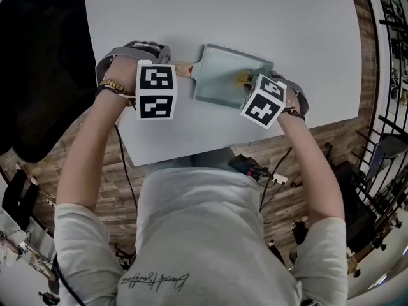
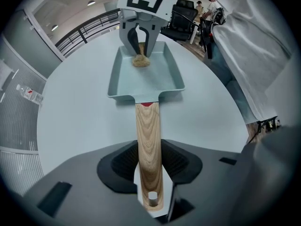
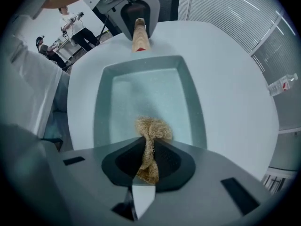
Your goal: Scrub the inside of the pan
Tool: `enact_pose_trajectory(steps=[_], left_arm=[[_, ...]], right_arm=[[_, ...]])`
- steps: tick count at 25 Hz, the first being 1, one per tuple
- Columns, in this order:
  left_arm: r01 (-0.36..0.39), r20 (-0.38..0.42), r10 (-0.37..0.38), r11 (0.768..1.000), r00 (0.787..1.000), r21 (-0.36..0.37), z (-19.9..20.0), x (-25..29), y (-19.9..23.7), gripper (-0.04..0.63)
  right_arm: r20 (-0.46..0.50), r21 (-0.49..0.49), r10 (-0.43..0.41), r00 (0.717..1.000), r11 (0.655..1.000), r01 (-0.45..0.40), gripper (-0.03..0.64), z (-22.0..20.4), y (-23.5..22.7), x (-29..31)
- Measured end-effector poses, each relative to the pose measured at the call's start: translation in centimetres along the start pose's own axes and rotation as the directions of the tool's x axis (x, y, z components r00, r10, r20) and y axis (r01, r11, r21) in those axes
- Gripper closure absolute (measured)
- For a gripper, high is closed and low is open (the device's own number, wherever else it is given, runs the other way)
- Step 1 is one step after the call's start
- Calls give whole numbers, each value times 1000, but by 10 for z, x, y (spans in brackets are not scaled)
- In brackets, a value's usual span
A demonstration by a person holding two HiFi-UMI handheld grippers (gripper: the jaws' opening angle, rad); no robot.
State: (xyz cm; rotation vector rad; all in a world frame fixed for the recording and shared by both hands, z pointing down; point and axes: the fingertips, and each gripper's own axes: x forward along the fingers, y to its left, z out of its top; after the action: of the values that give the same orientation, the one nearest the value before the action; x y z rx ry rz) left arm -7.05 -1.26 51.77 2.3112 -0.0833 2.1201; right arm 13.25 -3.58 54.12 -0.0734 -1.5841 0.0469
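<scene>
Pan (image 1: 220,75), pale teal and rectangular, is lying flat on the white table (image 1: 268,18), near the table's front edge in the head view, with its wooden handle (image 1: 184,69) pointing toward 9 o'clock.

The left gripper (image 2: 149,182) is clamping that handle. In the left gripper view its dark pads are pressing on both sides of the wood near the end with the hanging hole, so the jaws are standing only as far apart as the handle is thick. From there the handle is running straight toward 12 o'clock to the pan's body.

The right gripper (image 3: 148,161) is coming in from the 3 o'clock end of the pan. Its jaws are pinched narrow on a tan, fibrous scrubber (image 3: 151,135), and the scrubber's loose tuft is bulging out past the tips. The tuft is sitting inside the pan, just beside the short wall opposite the handle. It appears to be touching the pan's floor there (the left gripper view shows it low against the bottom). The rest of the pan's floor is showing bare.

Each gripper is carrying a marker cube (image 1: 156,91) that is facing up at the head camera. The person's forearms are reaching in from 6 o'clock, with a beaded bracelet (image 1: 115,87) on the left wrist.

Off the table, at 9 o'clock in the left gripper view, a clear bottle (image 2: 29,92) with a red label is showing. People (image 2: 207,6) are standing far off at 1 o'clock.
</scene>
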Motion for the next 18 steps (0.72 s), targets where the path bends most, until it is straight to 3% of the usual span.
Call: enact_pose_trajectory(steps=[7,18], left_arm=[[0,6,0,1000,1000,-2,-1,0,-4,446],[-10,33,14,995,999,-102,-4,0,1,448]], right_arm=[[-11,-59,-139,990,989,139,546,3,-40,-1],[17,-56,-172,985,983,173,548,9,-43,-2]])
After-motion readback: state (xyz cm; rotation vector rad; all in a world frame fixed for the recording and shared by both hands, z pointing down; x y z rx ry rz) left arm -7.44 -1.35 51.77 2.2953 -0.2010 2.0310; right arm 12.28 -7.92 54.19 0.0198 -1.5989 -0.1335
